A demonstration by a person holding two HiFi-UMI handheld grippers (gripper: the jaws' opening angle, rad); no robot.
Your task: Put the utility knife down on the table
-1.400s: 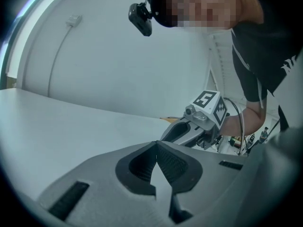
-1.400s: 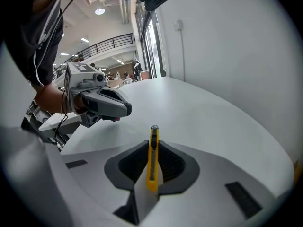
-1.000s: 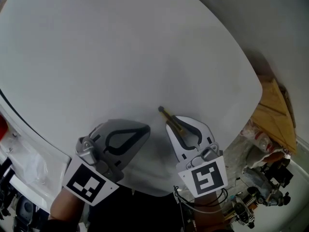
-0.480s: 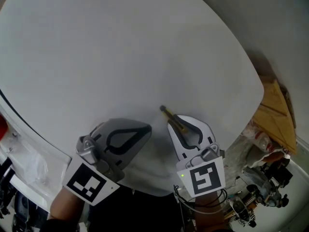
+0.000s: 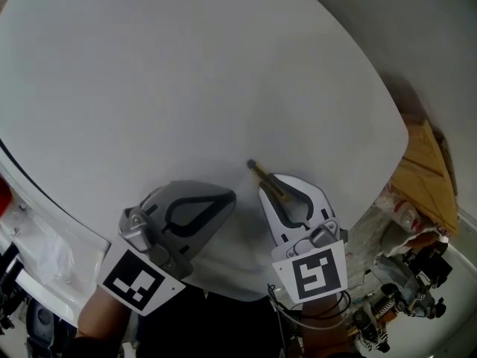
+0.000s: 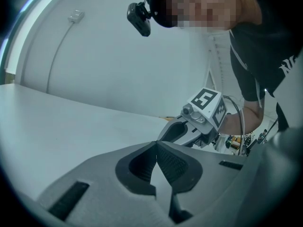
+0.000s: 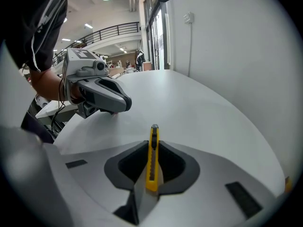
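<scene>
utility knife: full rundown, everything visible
The utility knife is a slim yellow snap-off cutter, plastic by its look, with a black ridged strip along its top edge and a dark nose. It stands on edge, clamped between the jaws of the right gripper, its nose poking forward past them over the white table. No blade shows extended. Only the jaws visibly touch it; contact with the table cannot be told.

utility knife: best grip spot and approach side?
Probably mid-body. Clamp the utility knife across its two flat sides, coming from the butt end along its length, as the right gripper holds it now. The body is long, slim and flat-sided, so pads seat squarely, and the dark tip points out over the table.
</scene>
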